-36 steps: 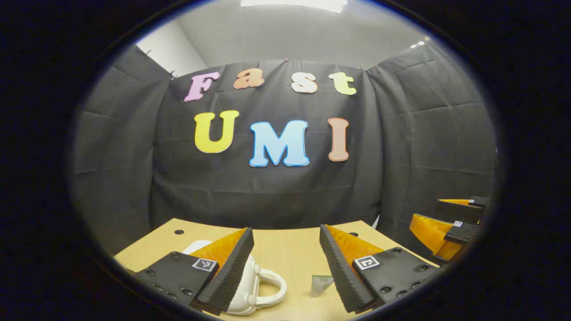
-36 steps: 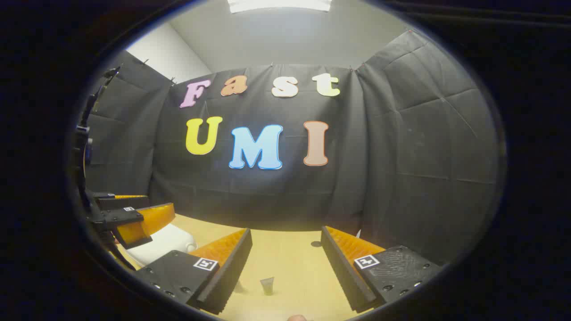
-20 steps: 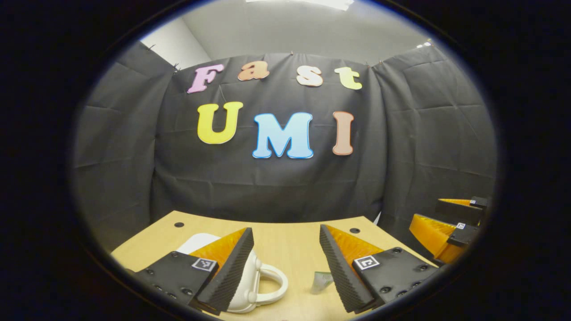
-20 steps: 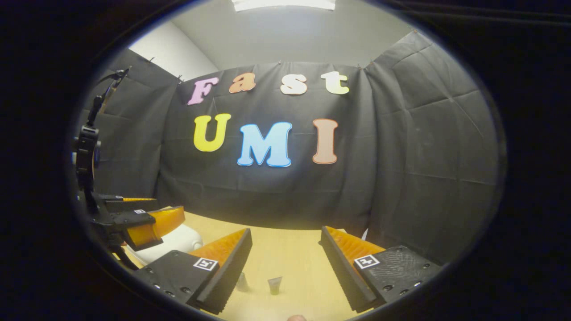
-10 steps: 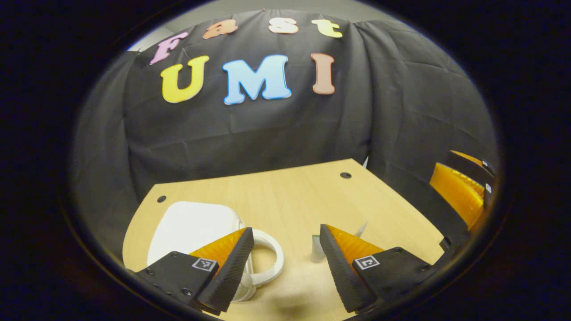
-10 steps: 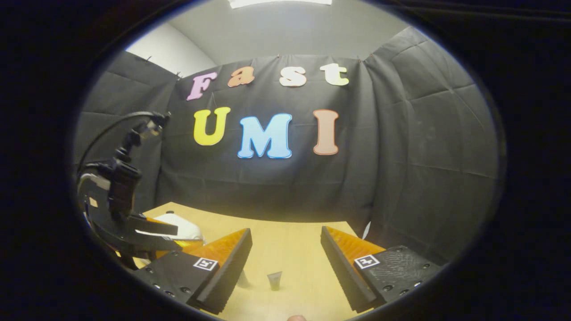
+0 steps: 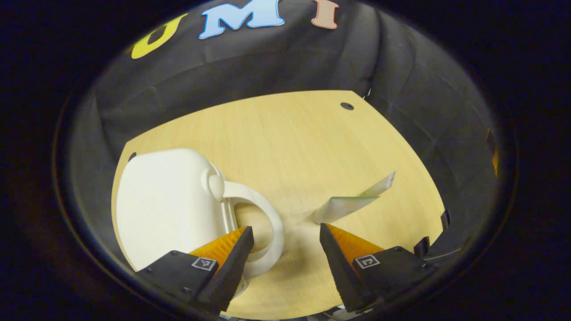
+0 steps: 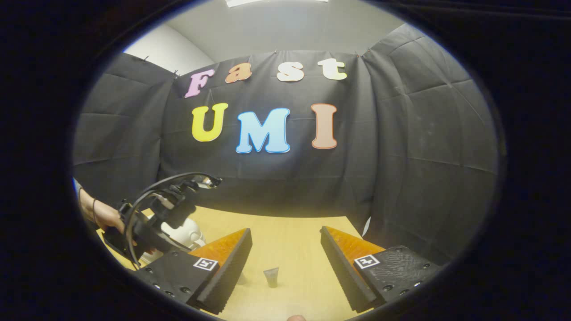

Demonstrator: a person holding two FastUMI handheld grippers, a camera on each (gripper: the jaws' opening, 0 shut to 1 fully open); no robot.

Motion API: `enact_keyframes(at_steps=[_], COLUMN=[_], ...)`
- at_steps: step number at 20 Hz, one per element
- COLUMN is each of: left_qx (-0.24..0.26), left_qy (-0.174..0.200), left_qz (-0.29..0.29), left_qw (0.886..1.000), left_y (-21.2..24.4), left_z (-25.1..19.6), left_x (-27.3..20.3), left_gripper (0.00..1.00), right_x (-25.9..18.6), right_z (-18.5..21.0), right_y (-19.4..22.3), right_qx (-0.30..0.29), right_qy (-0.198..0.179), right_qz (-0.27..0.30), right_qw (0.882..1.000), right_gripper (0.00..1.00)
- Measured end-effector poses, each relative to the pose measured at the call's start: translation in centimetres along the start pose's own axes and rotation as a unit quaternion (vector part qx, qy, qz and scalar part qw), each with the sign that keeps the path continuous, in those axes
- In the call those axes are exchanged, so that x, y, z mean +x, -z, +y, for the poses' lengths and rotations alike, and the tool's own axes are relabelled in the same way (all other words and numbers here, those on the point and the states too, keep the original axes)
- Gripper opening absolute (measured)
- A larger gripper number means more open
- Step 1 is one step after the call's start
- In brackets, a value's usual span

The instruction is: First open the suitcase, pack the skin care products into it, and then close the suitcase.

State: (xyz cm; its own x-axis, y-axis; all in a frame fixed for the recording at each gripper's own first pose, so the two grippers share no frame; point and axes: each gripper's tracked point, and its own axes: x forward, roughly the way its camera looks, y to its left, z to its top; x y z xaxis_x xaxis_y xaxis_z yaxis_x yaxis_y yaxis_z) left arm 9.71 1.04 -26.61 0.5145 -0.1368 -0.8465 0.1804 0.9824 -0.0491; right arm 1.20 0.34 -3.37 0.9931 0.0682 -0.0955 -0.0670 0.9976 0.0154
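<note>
Lying lower left on wooden table (image 7: pixel 285 133): closed white suitcase (image 7: pixel 165 205) | tube (image 7: pixel 352 203) centre-right | black cloth wall (image 8: pixel 401 147) behind | left gripper (image 7: pixel 285 238), right gripper (image 8: pixel 285 240) spread, empty

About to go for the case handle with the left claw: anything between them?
Nothing visible. The open left claw hangs just above the white suitcase's handle; the skin care tube lies off to the side.

suitcase (image 7: pixel 165 205): white, closed, lying flat, handle rightward | skincare tube (image 7: pixel 352 203): pale, beside handle, apart
</note>
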Motion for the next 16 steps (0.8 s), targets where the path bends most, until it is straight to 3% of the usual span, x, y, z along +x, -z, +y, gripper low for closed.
enact_keyframes(at_steps=[5,6,7,8,10,16], left_qx=[-0.023,-0.028,-0.035,-0.04,-0.054,-0.06], left_qy=[-0.007,-0.01,-0.016,-0.018,-0.016,-0.007], left_qz=[0.04,0.044,0.047,0.051,0.056,0.043], left_qw=[0.999,0.999,0.998,0.998,0.997,0.997], left_y=[0.2,0.2,0.3,0.5,0.6,-1.1], left_z=[1.4,1.7,2.2,2.3,2.3,1.5], left_x=[3.9,4.3,4.6,4.9,5.2,3.3], left_gripper=[0.92,0.69,0.57,0.39,0.25,0.19], right_x=[-0.3,-0.4,-0.6,-0.8,-1.2,-1.6], right_z=[-0.4,-0.5,-0.5,-0.6,-0.7,-1.0], right_y=[0.7,0.8,0.7,0.8,0.8,-0.2], right_qx=[-0.004,-0.005,-0.004,-0.004,-0.008,-0.023], right_qy=[-0.009,-0.013,-0.017,-0.021,-0.033,-0.065], right_qz=[0.009,0.011,0.01,0.009,0.006,-0.014], right_qw=[1.0,1.0,1.0,1.0,0.999,0.998], right_gripper=[0.94,0.95,0.95,0.95,0.95,0.95])
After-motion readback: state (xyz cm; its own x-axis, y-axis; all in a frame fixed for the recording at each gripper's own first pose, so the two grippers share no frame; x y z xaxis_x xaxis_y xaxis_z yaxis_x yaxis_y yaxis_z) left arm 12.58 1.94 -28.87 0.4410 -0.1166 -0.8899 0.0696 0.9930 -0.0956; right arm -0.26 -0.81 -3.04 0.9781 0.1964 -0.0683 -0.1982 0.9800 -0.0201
